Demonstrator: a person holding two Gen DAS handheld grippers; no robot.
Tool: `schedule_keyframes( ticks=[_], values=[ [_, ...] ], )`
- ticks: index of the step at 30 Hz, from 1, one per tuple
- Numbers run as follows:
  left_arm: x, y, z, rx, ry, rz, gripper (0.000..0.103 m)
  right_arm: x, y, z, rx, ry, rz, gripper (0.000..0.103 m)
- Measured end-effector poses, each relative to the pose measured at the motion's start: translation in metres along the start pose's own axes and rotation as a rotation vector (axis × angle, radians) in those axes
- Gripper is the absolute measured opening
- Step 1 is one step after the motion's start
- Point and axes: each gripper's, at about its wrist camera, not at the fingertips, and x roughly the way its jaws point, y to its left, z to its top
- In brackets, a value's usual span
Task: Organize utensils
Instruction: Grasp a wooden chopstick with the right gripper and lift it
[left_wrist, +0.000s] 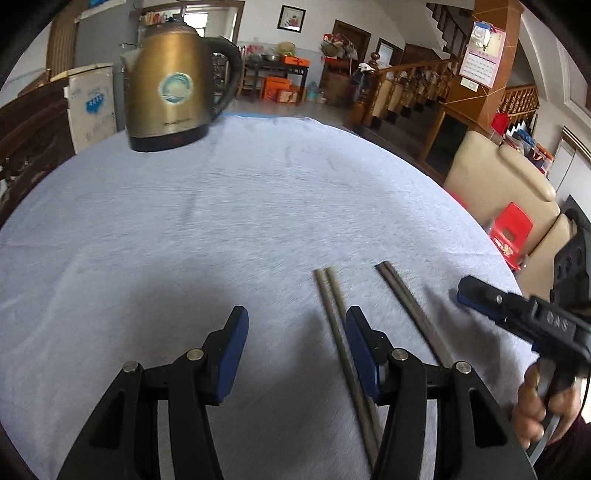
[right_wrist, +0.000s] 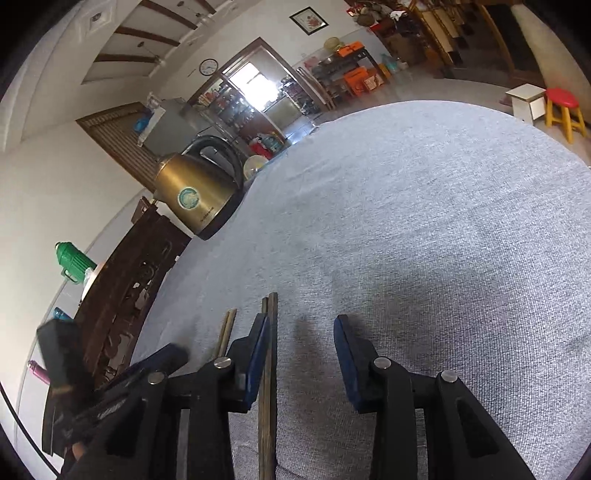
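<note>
Two pairs of thin dark chopsticks (left_wrist: 341, 328) (left_wrist: 413, 314) lie side by side on the grey-clothed bench (left_wrist: 221, 221), lower right of the frame. The left hand-held gripper (left_wrist: 295, 354) stands half open and empty; the right hand-held gripper (right_wrist: 301, 354) likewise grips nothing.

Table (left_wrist: 184, 229) carries a kettle (left_wrist: 173, 92) at its far left edge. Two pairs of chopsticks lie on the near part of the table, side by side, apart, both running near-to-far. In the left wrist view, the left pair (left_wrist: 334, 306) runs just inside the left gripper's (left_wrist: 295, 332) right finger, and the right pair (left_wrist: 410, 310) lies beyond that finger. The right gripper (left_wrist: 476, 295) sits right of both pairs, above the table. In the right wrist view, one pair (right_wrist: 271, 350) lies between the right gripper's fingers, beside its left finger; the other pair (right_wrist: 226, 332) lies further left.
</note>
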Motion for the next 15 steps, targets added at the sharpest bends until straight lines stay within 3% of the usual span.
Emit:
schedule_keyframes(
  ticks=[4,11,15],
  values=[
    [0.021,-0.003,0.003,0.027,0.047,0.041,0.056,0.002,0.000,-0.001,0.003,0.003,0.020,0.040],
    [0.035,-0.019,0.009,0.149,0.060,0.122,0.057,0.001,-0.005,-0.002,0.015,0.010,0.039,0.040],
    [0.042,-0.021,0.018,0.154,0.088,0.121,0.059,0.000,-0.005,-0.002,0.012,0.008,0.039,0.040]
  ],
)
